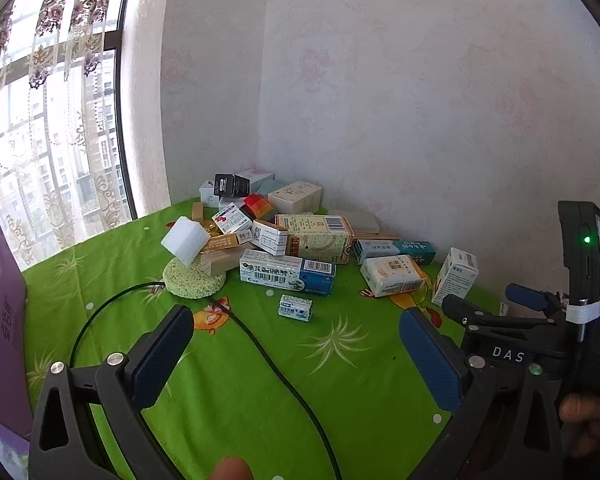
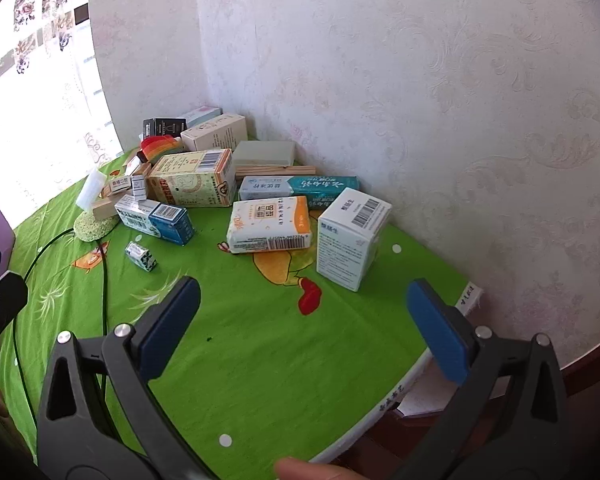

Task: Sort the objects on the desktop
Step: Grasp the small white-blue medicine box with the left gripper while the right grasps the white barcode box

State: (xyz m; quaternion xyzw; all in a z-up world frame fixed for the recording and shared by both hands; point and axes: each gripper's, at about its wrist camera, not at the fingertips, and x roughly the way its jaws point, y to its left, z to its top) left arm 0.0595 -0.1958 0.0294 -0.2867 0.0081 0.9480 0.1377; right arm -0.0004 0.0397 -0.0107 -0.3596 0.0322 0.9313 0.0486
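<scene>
Both grippers hover above the desk (image 2: pixel 260 360) with jaws apart, holding nothing: left gripper (image 1: pixel 296 336), right gripper (image 2: pixel 304 308). The right gripper body carries the lettering "DAS" (image 1: pixel 508 354). The pile of boxes (image 1: pixel 292 232) lies at the far corner against the wall. A white box with a barcode (image 2: pixel 352 236) stands upright at the right; its print is too small to read.

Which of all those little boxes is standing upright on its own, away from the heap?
The white box with the barcode on top, near the wall at the table's right side. It stands on end, while the others lie flat or piled together.
</scene>
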